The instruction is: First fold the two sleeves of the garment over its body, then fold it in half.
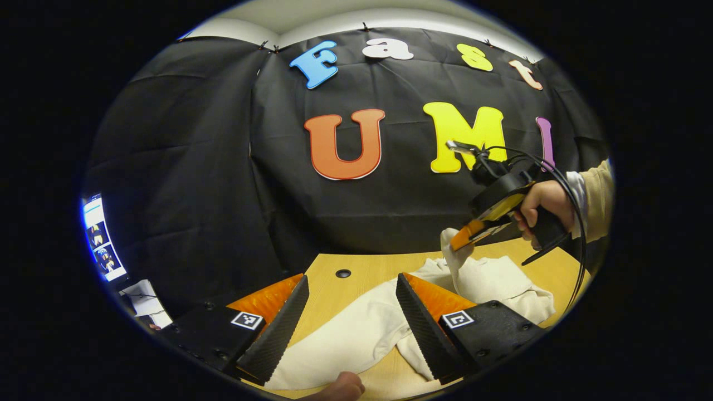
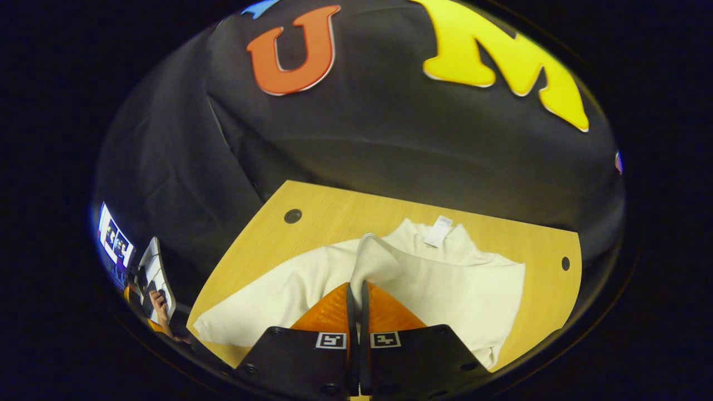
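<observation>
A cream long-sleeved garment [image 2: 445, 278] lies on the wooden table [image 2: 334, 217], its collar and white tag toward the booth wall. My right gripper [image 2: 356, 289] is shut on the cuff of one sleeve [image 2: 373, 262], which it holds lifted above the garment's body. In the left gripper view that same gripper [image 1: 459, 240] hangs at the right with the sleeve cuff [image 1: 452, 250] drooping from it, a hand around its handle. My left gripper [image 1: 351, 287] stands open low over the table, and the other sleeve [image 1: 345, 340] lies stretched out between its fingers without touching them.
Round cable holes [image 2: 292, 215] pierce the tabletop near its far corners. A lit monitor [image 1: 100, 239] and papers sit off the table's left side. The booth wall stands close behind the table. A bit of a hand [image 1: 342, 387] shows at the bottom edge.
</observation>
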